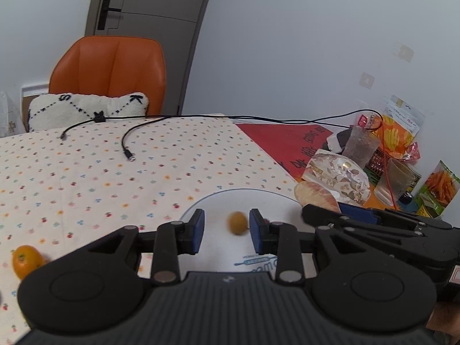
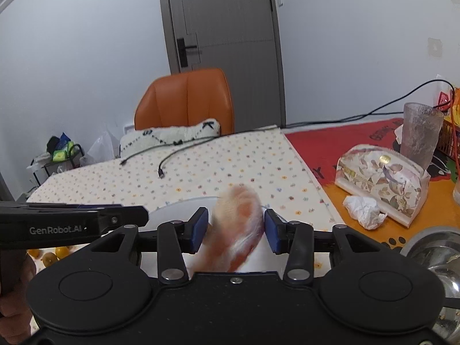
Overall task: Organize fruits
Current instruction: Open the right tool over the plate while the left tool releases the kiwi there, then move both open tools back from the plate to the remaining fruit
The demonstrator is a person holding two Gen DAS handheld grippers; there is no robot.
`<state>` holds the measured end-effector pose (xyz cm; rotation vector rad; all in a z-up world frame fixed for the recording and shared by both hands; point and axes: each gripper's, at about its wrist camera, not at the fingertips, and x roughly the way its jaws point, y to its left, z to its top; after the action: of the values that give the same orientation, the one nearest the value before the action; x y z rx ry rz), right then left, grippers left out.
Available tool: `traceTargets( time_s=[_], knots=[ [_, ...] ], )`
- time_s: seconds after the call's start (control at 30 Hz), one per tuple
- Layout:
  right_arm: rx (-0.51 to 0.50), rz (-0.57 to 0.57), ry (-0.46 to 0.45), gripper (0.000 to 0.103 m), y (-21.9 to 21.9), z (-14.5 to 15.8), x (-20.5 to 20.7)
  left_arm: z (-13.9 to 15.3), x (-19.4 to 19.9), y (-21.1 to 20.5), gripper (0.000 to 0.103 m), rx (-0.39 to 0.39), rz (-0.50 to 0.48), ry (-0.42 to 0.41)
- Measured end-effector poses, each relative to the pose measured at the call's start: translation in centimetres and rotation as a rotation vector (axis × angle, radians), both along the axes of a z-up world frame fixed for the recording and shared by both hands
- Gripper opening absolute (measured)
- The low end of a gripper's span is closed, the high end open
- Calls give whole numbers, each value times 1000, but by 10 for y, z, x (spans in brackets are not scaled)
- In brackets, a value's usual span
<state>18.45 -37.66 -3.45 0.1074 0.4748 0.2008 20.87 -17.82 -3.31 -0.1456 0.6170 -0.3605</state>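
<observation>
"GenRobot.AI" on left gripper (image 2: 86, 224) side; letters "S", "K" on white cushion (image 1: 86, 109).

Small brown fruit (image 1: 237, 223) between the left claw (image 1: 227, 231) fingers is motion-blurred; can't tell if it touches either pad or the plate (image 1: 218, 201) under it. Plate's near half hidden by the claw body, its print only partly readable. Orange (image 1: 26, 261) cut by the claw housing at lower left. Pink-orange fruit piece (image 2: 238, 230) between the right claw (image 2: 236, 231) fingers is badly smeared; contact with the pads unclear, lower part hidden by the housing. Yellow fruits (image 2: 54, 254) mostly hidden under the other claw. Steel bowl (image 2: 437, 247) cut by the right edge. Packet labels (image 1: 402, 118) too small to read.
</observation>
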Motion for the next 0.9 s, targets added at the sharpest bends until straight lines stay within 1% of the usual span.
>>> traceTargets(
  time_s=[0.03, 0.07, 0.17, 0.23, 0.27, 0.33, 0.43, 0.53, 0.73, 0.8, 0.9],
  knots=[
    [2, -7, -7, 57, -1, 1, -2, 1, -1, 3, 35, 0, 5, -1],
    [4, -12, -12, 58, -1, 2, -3, 1, -3, 5, 36, 0, 10, -1],
    [18, -27, -12, 58, -5, 4, -8, 3, -8, 14, 41, 1, 30, 1],
    [32, -40, -11, 58, -9, 5, -12, 4, -12, 20, 48, 0, 45, 2],
    [41, -45, -9, 59, -10, 5, -14, 5, -15, 23, 50, -2, 51, 0],
    [52, -47, -5, 60, -11, 6, -18, 7, -20, 29, 59, -4, 65, -4],
    [60, -43, -1, 62, -9, 7, -25, 10, -27, 39, 69, -5, 87, -9],
    [60, -29, 0, 65, -3, 8, -31, 12, -34, 50, 72, -14, 102, -15],
    [61, 3, 4, 73, 13, 10, -40, 17, -48, 70, 74, -7, 139, -18],
    [59, 14, 0, 79, 20, 12, -44, 19, -53, 76, 75, -7, 147, -21],
    [55, 30, 0, 84, 29, 14, -51, 21, -61, 85, 81, 2, 158, -29]
  ],
)
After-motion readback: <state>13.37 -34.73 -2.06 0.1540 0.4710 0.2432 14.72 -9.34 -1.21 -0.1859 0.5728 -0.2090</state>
